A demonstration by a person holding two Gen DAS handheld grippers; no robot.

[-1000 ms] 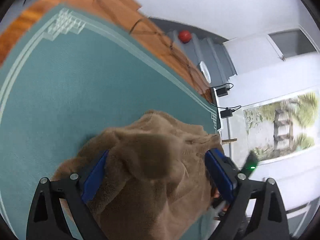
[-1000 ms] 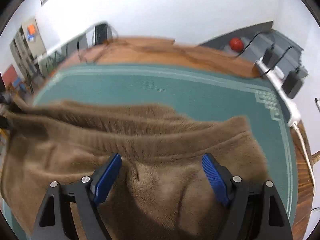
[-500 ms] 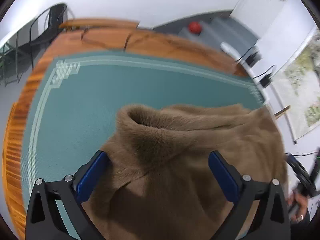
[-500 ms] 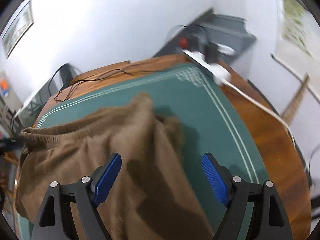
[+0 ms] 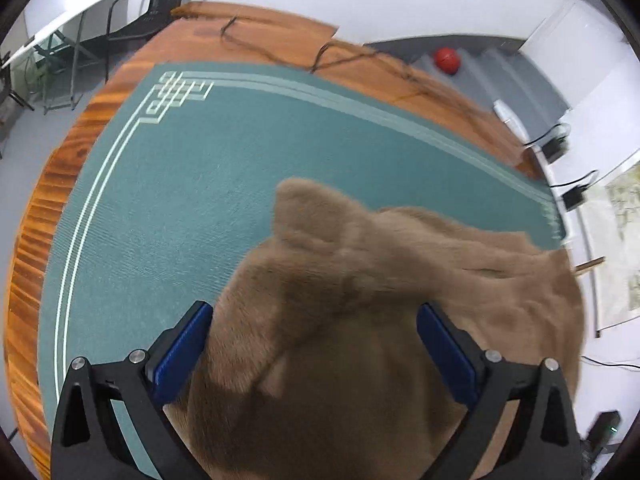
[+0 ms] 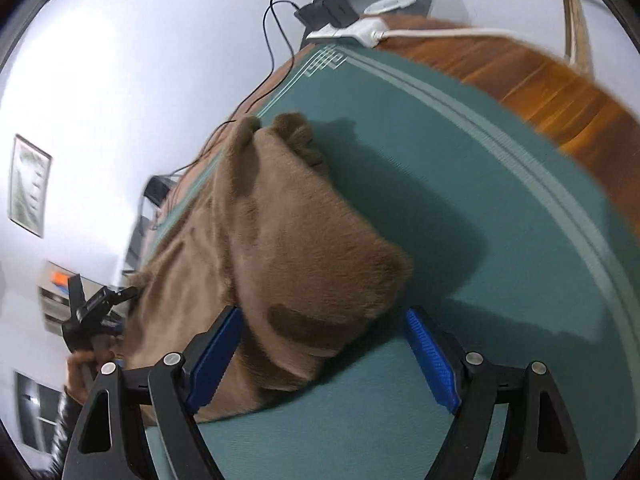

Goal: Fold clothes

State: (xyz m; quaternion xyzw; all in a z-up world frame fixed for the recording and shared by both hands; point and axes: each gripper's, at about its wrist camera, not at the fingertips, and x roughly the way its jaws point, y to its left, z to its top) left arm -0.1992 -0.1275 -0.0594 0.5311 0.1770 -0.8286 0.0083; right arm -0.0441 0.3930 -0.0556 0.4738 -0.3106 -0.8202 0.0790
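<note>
A brown fleecy garment (image 5: 380, 280) lies bunched on the green mat (image 5: 180, 200). My left gripper (image 5: 314, 344) points down over it, its jaws wide. Cloth fills the gap between the blue pads without being pinched. In the right wrist view the garment (image 6: 288, 240) runs away to the upper left across the mat (image 6: 480, 220). My right gripper (image 6: 320, 344) is open over its near rounded end. Its left pad lies against the cloth and its right pad hangs over bare mat. The left gripper (image 6: 96, 316) shows at the garment's far left, held by a hand in a black sleeve.
The mat covers a wooden table (image 5: 60, 168). Black cables (image 5: 280, 46) trail along its far edge. A white power strip (image 6: 360, 28) with black adapters (image 6: 326, 8) sits at one corner. Beyond the table stand a black chair (image 5: 156, 8) and a red ball (image 5: 447, 60).
My right gripper has swung along the garment to its end and rolled over. The left gripper turned and its jaws widened slightly. The garment went from spread wide to bunched.
</note>
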